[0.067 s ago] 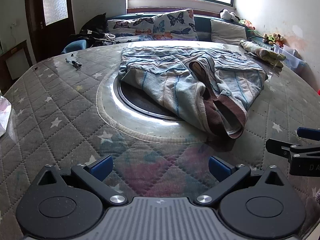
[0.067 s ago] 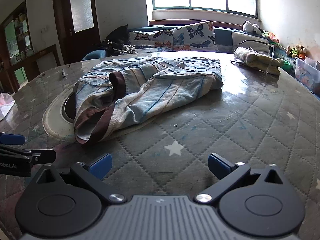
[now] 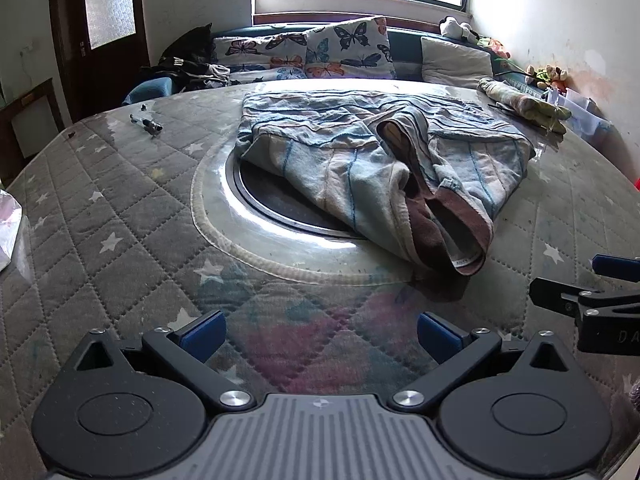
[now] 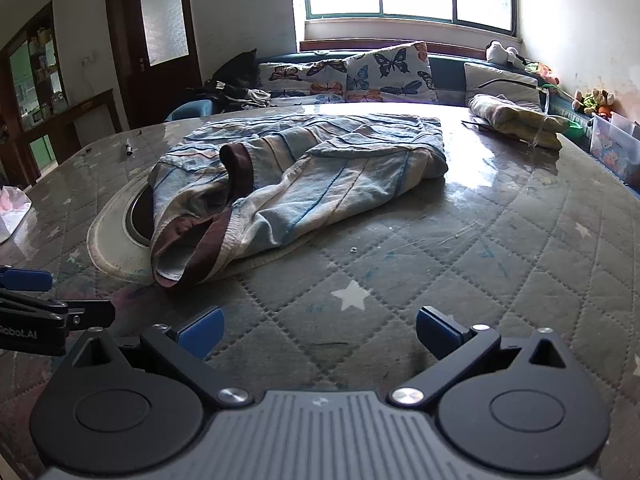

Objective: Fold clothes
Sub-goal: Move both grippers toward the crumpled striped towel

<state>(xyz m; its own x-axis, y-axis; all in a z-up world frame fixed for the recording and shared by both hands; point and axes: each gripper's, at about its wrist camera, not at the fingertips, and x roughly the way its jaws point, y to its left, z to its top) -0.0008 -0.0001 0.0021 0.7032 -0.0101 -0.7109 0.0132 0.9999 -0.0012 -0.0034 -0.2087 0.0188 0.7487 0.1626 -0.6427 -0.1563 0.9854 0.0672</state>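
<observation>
A crumpled pale blue striped garment with a brown waistband lies on the round table, partly over the dark central disc. My left gripper hovers near the table's front, a short way before the waistband, open with nothing between its blue pads. My right gripper is open too, over bare quilted cover to the right of the garment. Each gripper shows at the edge of the other's view: the right gripper and the left gripper.
The quilted star-pattern table cover lies under a glossy sheet. A folded cloth rests at the far right edge. A small dark object lies far left. A crinkled bag is at the left edge. A butterfly-cushioned sofa stands behind.
</observation>
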